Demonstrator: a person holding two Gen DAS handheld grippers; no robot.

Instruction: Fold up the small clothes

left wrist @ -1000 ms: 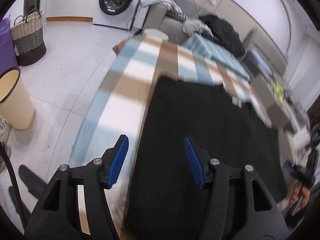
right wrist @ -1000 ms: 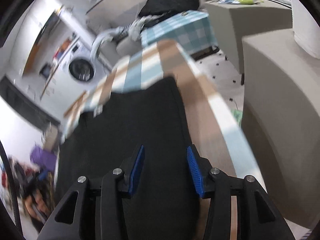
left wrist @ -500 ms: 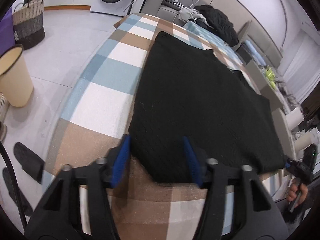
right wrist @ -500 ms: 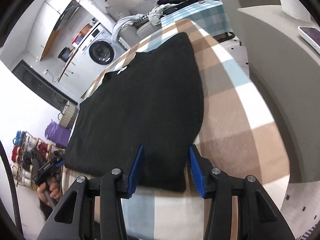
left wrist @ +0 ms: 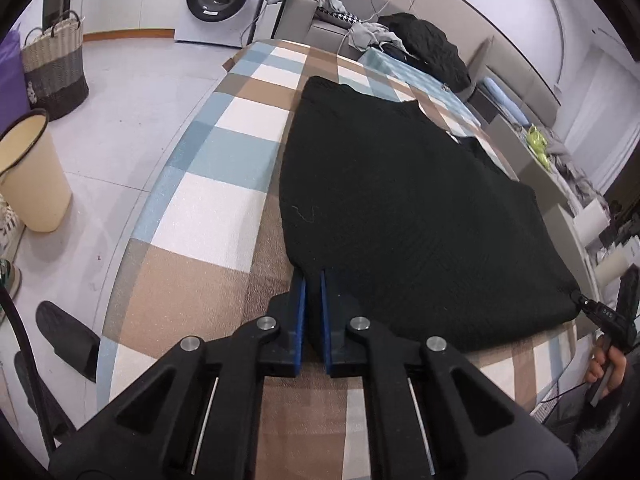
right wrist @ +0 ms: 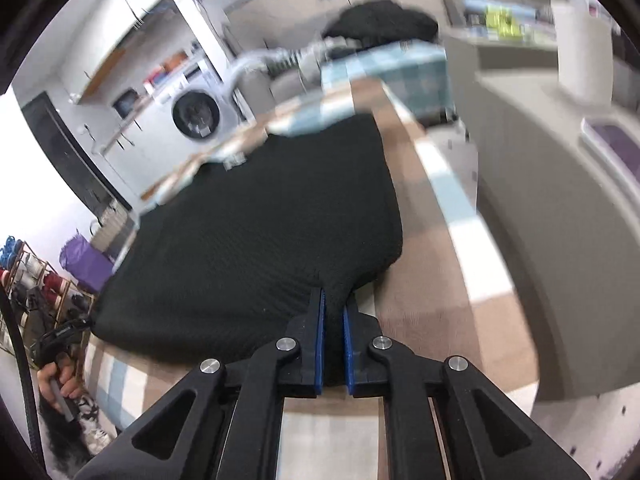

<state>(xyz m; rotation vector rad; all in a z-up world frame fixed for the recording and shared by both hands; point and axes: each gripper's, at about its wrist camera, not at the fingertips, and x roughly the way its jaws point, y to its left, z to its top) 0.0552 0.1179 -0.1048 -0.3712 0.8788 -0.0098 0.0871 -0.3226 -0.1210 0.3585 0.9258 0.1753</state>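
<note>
A black knitted garment lies spread flat on the checked tablecloth. My left gripper is shut on its near left corner, with a fold of black cloth pinched between the blue pads. In the right wrist view the same garment fills the middle. My right gripper is at its near right corner, jaws closing with the black cloth squeezed between the pads. That view is blurred. The cloth shows bare beside the garment.
A beige bin, a wicker basket and a dark slipper stand on the floor to the left. A washing machine and a sofa with piled clothes are beyond the table. A grey cabinet flanks the right edge.
Both grippers drew back from over the garment to its near corners. Their jaws then came together on the black cloth.
</note>
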